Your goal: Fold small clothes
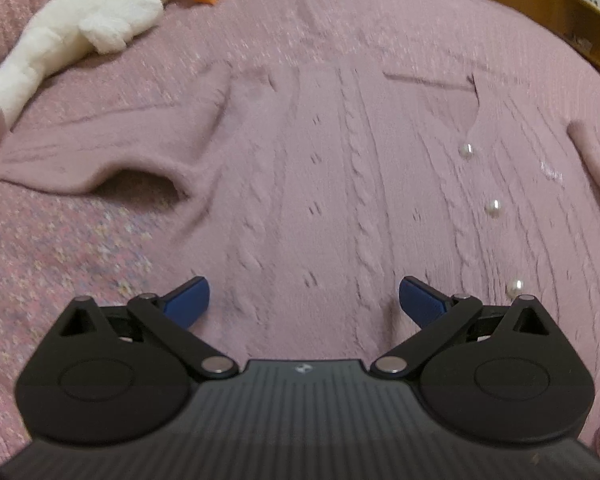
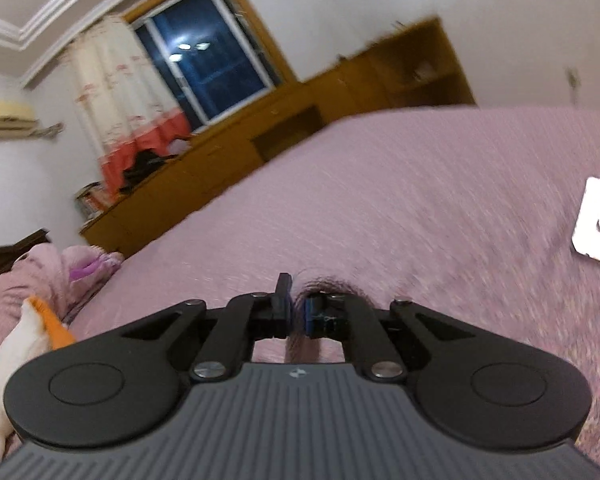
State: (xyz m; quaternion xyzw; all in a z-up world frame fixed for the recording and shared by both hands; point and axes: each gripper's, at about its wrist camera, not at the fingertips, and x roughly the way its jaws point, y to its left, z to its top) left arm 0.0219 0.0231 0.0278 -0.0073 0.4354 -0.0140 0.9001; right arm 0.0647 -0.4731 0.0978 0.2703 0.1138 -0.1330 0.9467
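A small pink cable-knit cardigan (image 1: 340, 168) with pearl buttons (image 1: 493, 208) lies spread flat on the pink bedspread (image 1: 52, 248), one sleeve (image 1: 100, 148) stretched out to the left. My left gripper (image 1: 304, 300) is open just above the cardigan's lower body, blue pads wide apart and empty. My right gripper (image 2: 298, 308) is shut on a pinched fold of the pink knit (image 2: 304, 340), which rises between the fingers and hangs down behind them. The rest of the cardigan is hidden in the right wrist view.
A white plush toy with an orange beak (image 1: 84, 24) lies at the bed's upper left and shows in the right wrist view (image 2: 16, 344). A wooden cabinet (image 2: 284, 128) runs along the bed's far side. A white flat object (image 2: 598, 220) lies on the bedspread at right.
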